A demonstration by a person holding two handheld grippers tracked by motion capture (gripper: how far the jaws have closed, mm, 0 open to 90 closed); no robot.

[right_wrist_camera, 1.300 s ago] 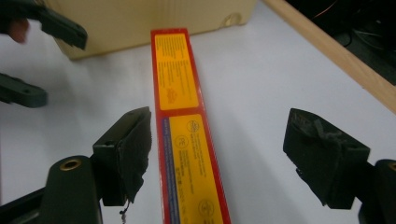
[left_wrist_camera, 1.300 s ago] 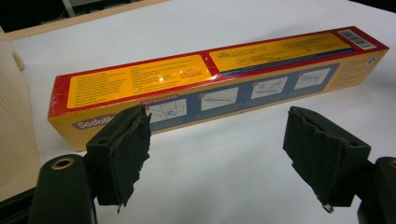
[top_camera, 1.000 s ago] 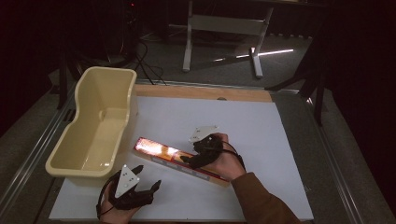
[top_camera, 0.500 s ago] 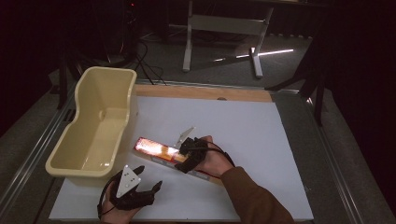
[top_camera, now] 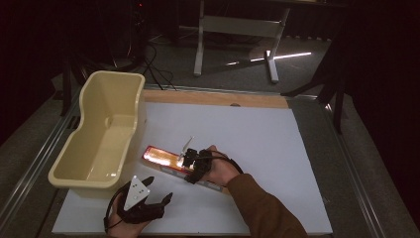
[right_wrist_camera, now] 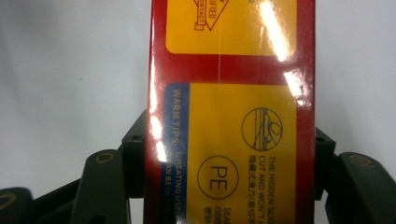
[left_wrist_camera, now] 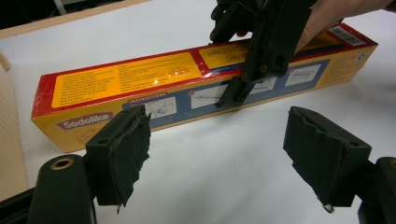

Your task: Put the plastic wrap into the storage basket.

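Note:
A long red and yellow carton (top_camera: 161,156) lies flat on the white tabletop (top_camera: 257,134), just right of a cream plastic tub (top_camera: 81,184). My right gripper (top_camera: 190,161) comes down over the carton's middle with one jaw on each long side. In the right gripper view the carton (right_wrist_camera: 233,70) sits between the two jaws, which press against its edges; the right gripper (right_wrist_camera: 229,144) is shut on it. My left gripper (top_camera: 158,189) rests open near the front edge, pointing at the carton (left_wrist_camera: 121,79). Nothing lies between the jaws of the left gripper (left_wrist_camera: 233,149), and the right gripper (left_wrist_camera: 247,60) shows beyond them.
The tub stands empty along the table's left side. A bare wooden strip (top_camera: 213,98) runs along the far edge of the white top. A metal frame's legs (top_camera: 200,44) stand on the floor beyond. The white surface to the right of the carton is open.
My right gripper has slid left along the carton toward its middle and tipped down over it. The left gripper has stayed where it was.

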